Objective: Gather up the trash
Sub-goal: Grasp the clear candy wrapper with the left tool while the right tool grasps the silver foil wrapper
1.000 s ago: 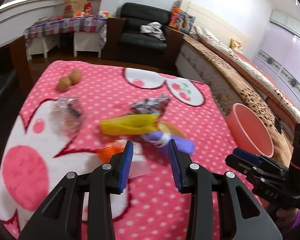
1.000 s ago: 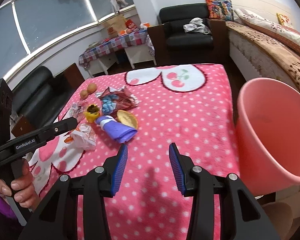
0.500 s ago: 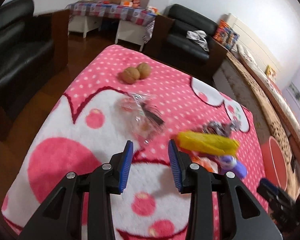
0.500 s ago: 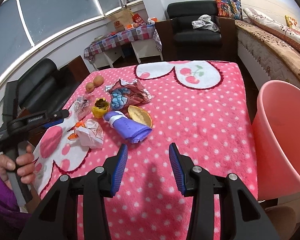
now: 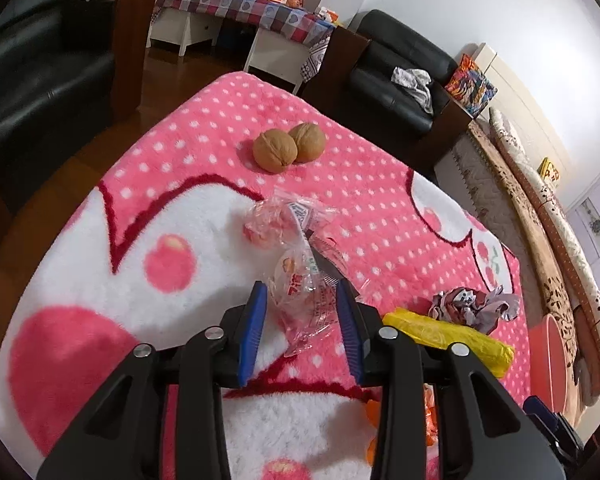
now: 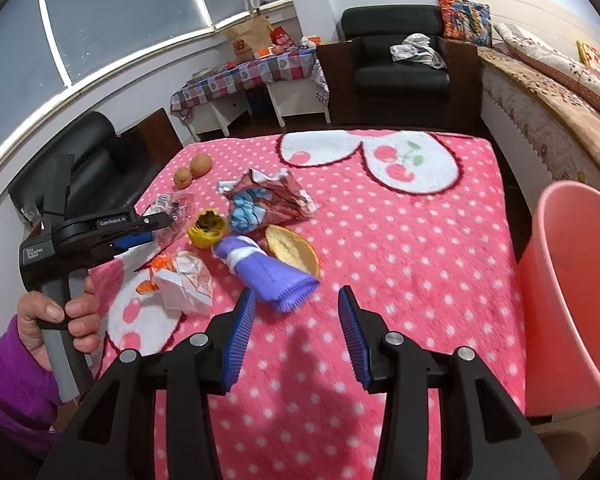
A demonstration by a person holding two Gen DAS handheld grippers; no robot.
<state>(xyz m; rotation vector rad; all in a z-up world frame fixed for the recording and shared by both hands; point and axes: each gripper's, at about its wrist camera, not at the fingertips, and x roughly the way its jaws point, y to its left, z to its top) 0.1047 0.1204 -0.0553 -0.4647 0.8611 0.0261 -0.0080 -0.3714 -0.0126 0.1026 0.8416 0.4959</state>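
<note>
A crumpled clear plastic wrapper lies on the pink dotted blanket. My left gripper has come down around its near end and its jaws are closing; the blue pads flank the wrapper without clearly pressing it. In the right wrist view the left gripper shows at the left, held by a hand in a purple sleeve. My right gripper hovers open over the blanket with nothing between its fingers, just short of a purple wrapper. A pink bin stands past the blanket's right edge.
More litter lies together: a yellow cup, a foil snack bag, a bread-like piece, a white and orange wrapper. Two walnuts sit farther back. A black sofa and armchair surround the table.
My left gripper swung left from the yellow and purple litter to the clear wrapper, sank onto it, and its jaws narrowed. The right gripper edged slightly closer to the purple wrapper.
</note>
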